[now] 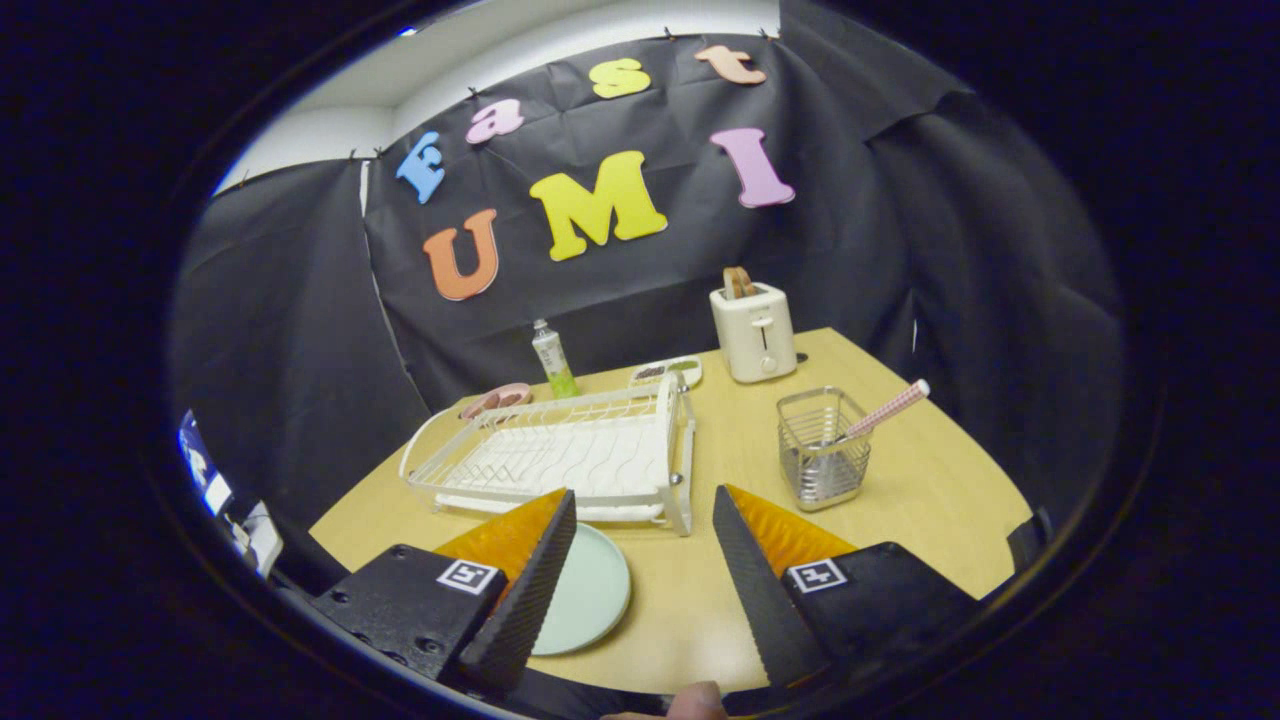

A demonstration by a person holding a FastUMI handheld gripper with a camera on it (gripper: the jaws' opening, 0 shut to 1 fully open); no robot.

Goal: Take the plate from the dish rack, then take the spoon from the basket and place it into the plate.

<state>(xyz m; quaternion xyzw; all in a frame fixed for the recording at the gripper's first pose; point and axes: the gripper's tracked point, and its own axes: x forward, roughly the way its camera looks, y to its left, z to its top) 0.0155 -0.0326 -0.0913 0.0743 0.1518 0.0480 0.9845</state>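
Wooden table (900,500), round plate (590,590), gripper (645,515) agape

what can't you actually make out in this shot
- Plate, gripper view: its near-left part is hidden behind the left finger of the open tongs.
- Spoon: its bowl sits down in the wire basket, lost behind the mesh.
- Small dishes behind the dish rack: contents too small to tell.
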